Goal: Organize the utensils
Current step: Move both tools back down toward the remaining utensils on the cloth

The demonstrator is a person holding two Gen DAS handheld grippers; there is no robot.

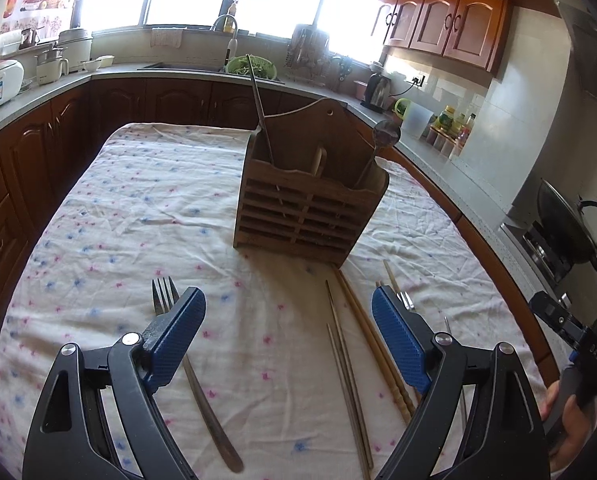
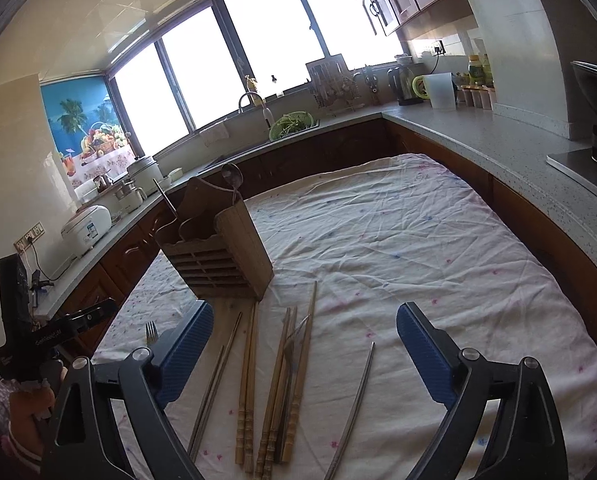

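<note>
Blue-padded fingers of the left gripper (image 1: 288, 312) stand wide apart with nothing between them, only bare tablecloth (image 1: 138, 200). Under its left finger lies a fork (image 1: 166, 296), tines pointing away; just inside its right finger lie metal chopsticks (image 1: 344, 360) and wooden chopsticks (image 1: 368, 332), handles toward the near edge. Beyond them, near the middle of the table, stands the wooden utensil holder (image 1: 306, 208), with a spoon (image 1: 384, 134) upright in its right compartment.

The right gripper (image 2: 304, 328) is also spread open and empty. Its view alone shows the whole row between its fingers: wooden chopsticks (image 2: 250, 380), more wooden pairs (image 2: 294, 380) and a lone metal rod (image 2: 356, 404) nearer the right finger. Only the left view shows a wok (image 1: 566, 220) on the stove.
</note>
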